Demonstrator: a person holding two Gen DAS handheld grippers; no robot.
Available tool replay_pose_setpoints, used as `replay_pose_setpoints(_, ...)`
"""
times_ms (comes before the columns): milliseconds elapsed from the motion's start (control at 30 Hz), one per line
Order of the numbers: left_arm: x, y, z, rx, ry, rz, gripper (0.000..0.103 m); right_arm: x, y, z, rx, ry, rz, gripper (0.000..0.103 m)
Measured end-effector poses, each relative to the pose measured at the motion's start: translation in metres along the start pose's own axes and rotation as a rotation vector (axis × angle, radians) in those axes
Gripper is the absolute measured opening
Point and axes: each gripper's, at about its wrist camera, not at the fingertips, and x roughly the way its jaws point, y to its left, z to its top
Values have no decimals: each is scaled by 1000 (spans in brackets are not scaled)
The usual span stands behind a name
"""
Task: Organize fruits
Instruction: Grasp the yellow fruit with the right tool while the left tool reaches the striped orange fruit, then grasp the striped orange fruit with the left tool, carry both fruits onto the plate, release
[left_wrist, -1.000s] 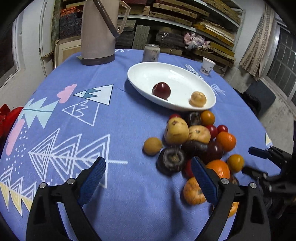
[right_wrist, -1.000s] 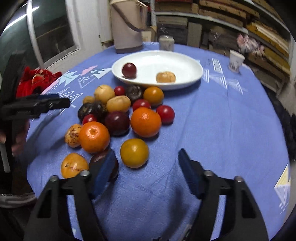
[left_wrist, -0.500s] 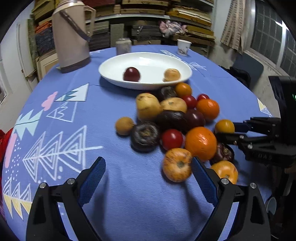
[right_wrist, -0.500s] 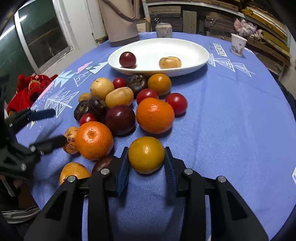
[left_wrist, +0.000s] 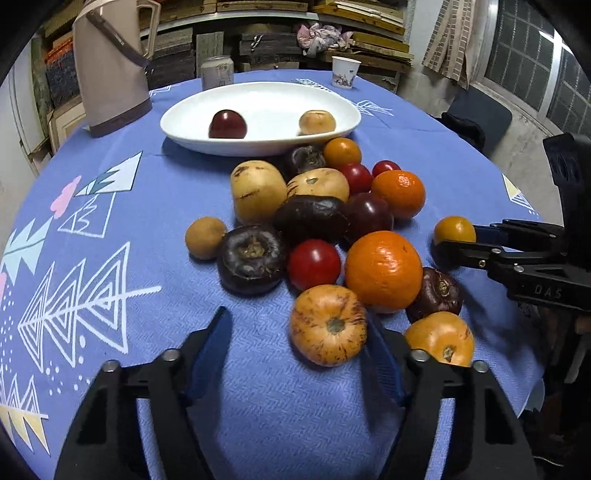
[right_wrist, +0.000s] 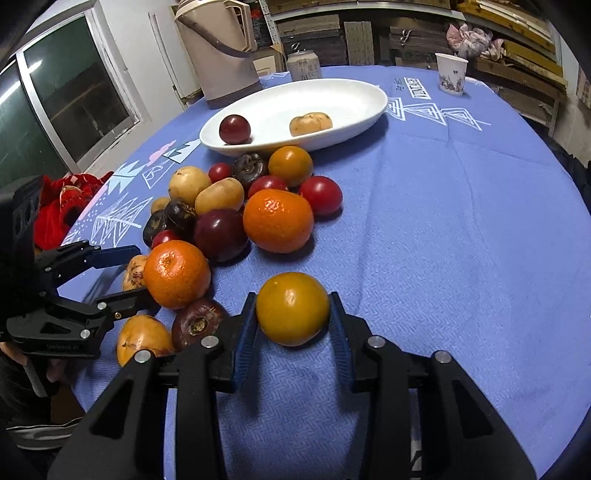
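Note:
A pile of several fruits lies on the blue cloth in front of a white oval plate that holds a dark red plum and a tan fruit. My right gripper is shut on a yellow-orange fruit, also seen in the left wrist view. My left gripper is open; a speckled orange persimmon lies between its fingers, against the right finger. A big orange sits just beyond.
A beige thermos jug, a drinks can and a paper cup stand behind the plate. A red cloth lies off the table's left. Shelves with stacked wood line the back wall.
My right gripper has closed on the yellow-orange fruit. My left gripper swung right and forward to the near edge of the pile, so the persimmon now lies between its fingers.

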Motion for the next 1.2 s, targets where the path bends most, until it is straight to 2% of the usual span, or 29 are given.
replay_pose_setpoints(100,3,-3,5,4,-8,2,40,1,2,0,-7,-4,-8,37)
replay_pose_setpoints(300,4,-4,8,-16,-9,10,40,2,1,0,-1,-7,-4,37)
replay_pose_setpoints(500,-3,2,4,-41,-10,15,40,0,9,-3,-38,-23,-50,37)
replay_pose_setpoints(633,-13,7,5,-75,-44,12,40,-5,4,-4,-16,-39,-44,37)
replay_pose_setpoints(900,-34,12,11,-68,-100,28,40,-22,-4,0,6,-70,-78,37)
replay_pose_setpoints(1100,-50,23,24,-73,-133,18,40,-52,-4,20,-20,-139,-82,37)
replay_pose_setpoints(1200,-58,36,42,-102,-144,2,40,-61,-2,39,-49,-160,-89,37)
